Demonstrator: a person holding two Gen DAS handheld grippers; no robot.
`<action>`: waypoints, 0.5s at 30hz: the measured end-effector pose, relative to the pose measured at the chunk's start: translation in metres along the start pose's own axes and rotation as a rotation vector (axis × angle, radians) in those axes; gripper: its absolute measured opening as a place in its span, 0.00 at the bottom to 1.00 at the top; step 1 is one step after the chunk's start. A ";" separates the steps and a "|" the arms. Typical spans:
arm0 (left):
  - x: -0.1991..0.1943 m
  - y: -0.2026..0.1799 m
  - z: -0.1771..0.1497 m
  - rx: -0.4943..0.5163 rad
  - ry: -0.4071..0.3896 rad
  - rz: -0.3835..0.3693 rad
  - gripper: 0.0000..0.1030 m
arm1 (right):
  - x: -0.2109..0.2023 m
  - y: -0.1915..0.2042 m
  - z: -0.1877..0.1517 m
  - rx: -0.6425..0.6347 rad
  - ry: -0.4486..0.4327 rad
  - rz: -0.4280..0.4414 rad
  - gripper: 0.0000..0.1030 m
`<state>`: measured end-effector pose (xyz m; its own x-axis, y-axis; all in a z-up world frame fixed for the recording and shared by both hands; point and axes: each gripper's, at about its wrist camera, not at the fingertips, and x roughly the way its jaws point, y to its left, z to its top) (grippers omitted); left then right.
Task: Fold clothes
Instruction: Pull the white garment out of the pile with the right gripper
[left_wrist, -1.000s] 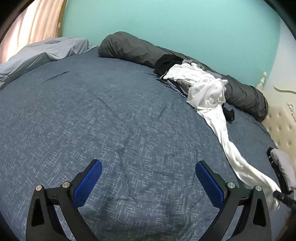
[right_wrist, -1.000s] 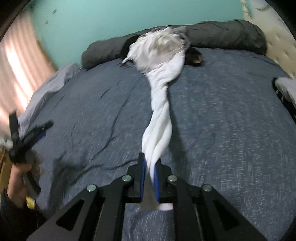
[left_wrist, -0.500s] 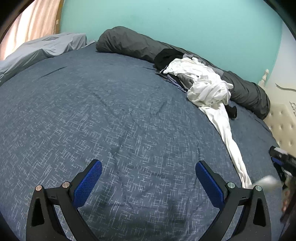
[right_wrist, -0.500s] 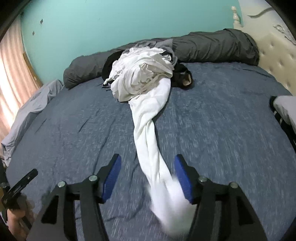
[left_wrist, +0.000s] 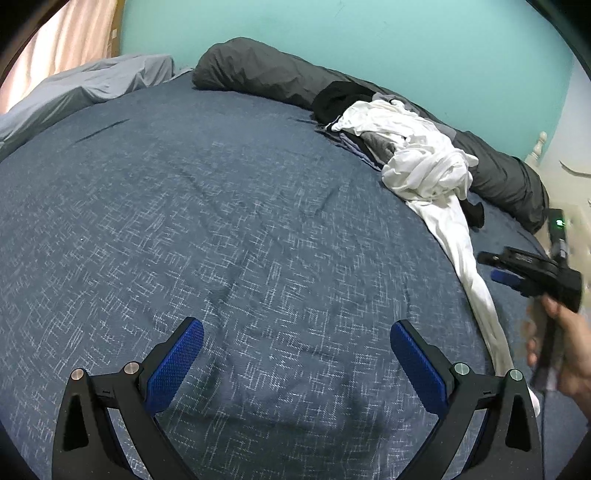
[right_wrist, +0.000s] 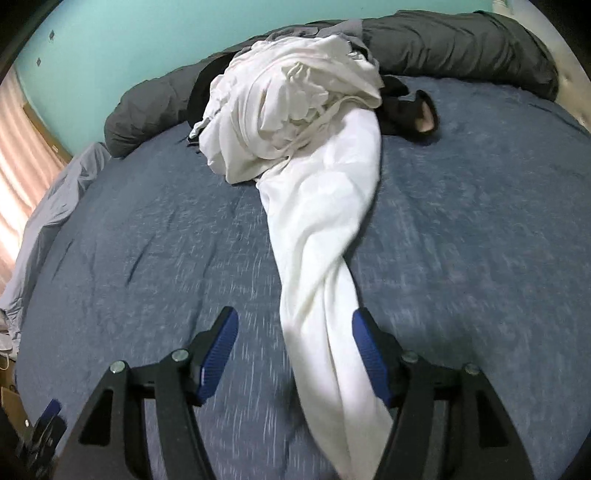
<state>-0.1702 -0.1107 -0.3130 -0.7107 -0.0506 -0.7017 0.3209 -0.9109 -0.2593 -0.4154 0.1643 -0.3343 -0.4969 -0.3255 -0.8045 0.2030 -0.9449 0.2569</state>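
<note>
A white garment (right_wrist: 317, 206) trails in a long twisted strip from a heap of clothes toward me across the blue bedspread (left_wrist: 184, 221). Its near end lies loose between the fingers of my right gripper (right_wrist: 294, 314), which is open and does not press on it. In the left wrist view the same white garment (left_wrist: 428, 166) runs down the right side, with the right gripper (left_wrist: 491, 266) held by a hand (left_wrist: 569, 354) beside it. My left gripper (left_wrist: 297, 326) is open above bare bedspread, nothing between its fingers.
The heap holds a black garment (left_wrist: 340, 99) and grey pieces under the white one. A dark grey rolled duvet (left_wrist: 258, 74) lines the far edge by the teal wall. A pale grey sheet (left_wrist: 92, 81) is bunched at the left. A cream headboard (left_wrist: 576, 184) stands right.
The right gripper opened and let go of the white garment's end, which dropped onto the bed; that gripper then moved forward along the strip. The left gripper drifted slightly closer to the bed.
</note>
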 end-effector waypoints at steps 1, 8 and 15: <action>0.000 0.001 0.000 -0.005 0.001 -0.002 1.00 | 0.008 0.000 0.004 0.000 0.003 -0.008 0.63; 0.007 0.008 0.000 0.010 0.015 0.019 1.00 | 0.044 -0.003 0.014 -0.028 0.040 -0.025 0.46; 0.006 0.006 -0.002 0.018 0.023 0.016 1.00 | 0.016 -0.002 0.007 -0.090 -0.022 0.000 0.05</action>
<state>-0.1717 -0.1157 -0.3202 -0.6909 -0.0562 -0.7208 0.3205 -0.9174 -0.2358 -0.4295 0.1609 -0.3434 -0.5148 -0.3274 -0.7924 0.2776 -0.9381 0.2072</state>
